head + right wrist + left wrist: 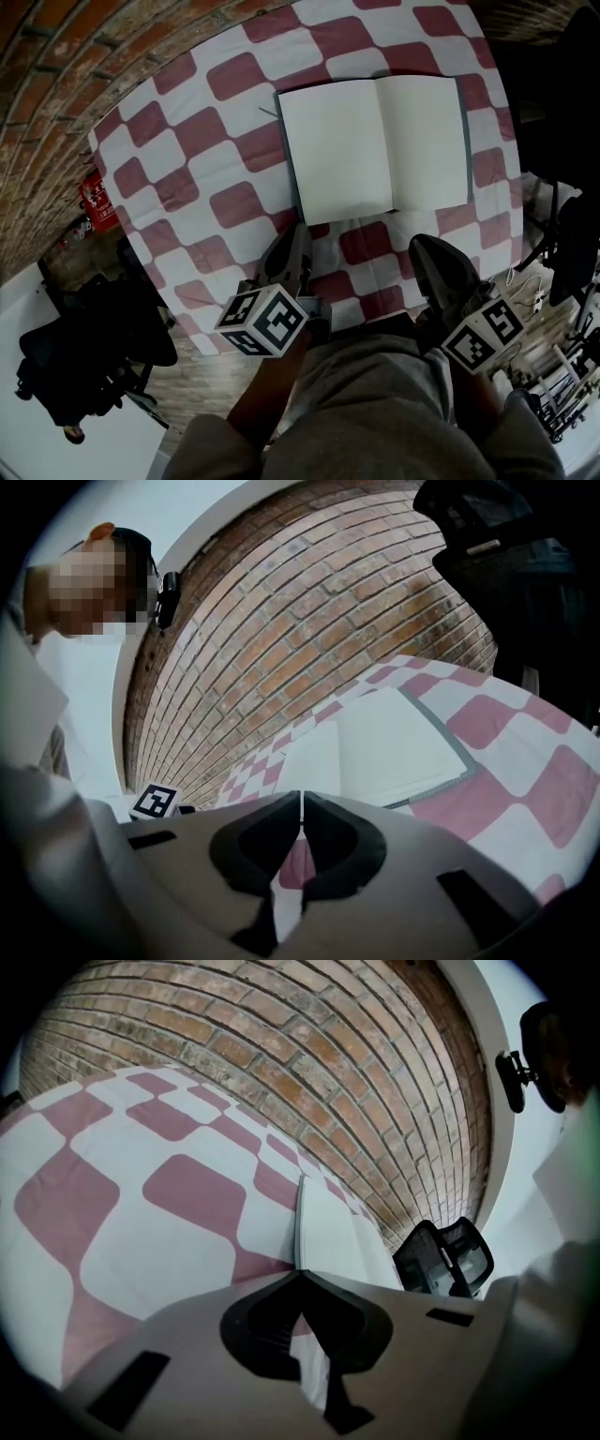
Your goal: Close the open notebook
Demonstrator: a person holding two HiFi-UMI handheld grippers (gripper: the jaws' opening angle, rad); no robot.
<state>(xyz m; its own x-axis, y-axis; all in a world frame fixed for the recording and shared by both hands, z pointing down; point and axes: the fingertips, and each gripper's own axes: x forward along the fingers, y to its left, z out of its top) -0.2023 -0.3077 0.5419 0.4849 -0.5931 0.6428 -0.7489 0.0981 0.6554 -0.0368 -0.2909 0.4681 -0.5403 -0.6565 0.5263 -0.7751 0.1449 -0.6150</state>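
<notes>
While the notebook [375, 141] is lying open and flat, blank pages up, on the checked cloth [187, 141] covering the bench, both tongs are hovering at its near edge. The left tongs [298, 232] are pointing down at the near left corner of the notebook [328, 1232], with the jaws standing pressed together. In the left gripper view the tips [300, 1276] are meeting just where the page edge is running in, and I cannot tell whether a leaf or the cover is being pinched between them. The right tongs [424, 246] are sitting apart from the book, near its lower right, jaws closed on nothing [300, 797], with the spread [394, 742] showing ahead of them. Judgement: the approach step is under way and the closing itself is not yet begun, since both halves are lying level. The next move is calling for one side to be lifted from its outer edge and swung over the spine onto the other half. If the left tips are not catching the edge, they are needing to slide under the cover first.
</notes>
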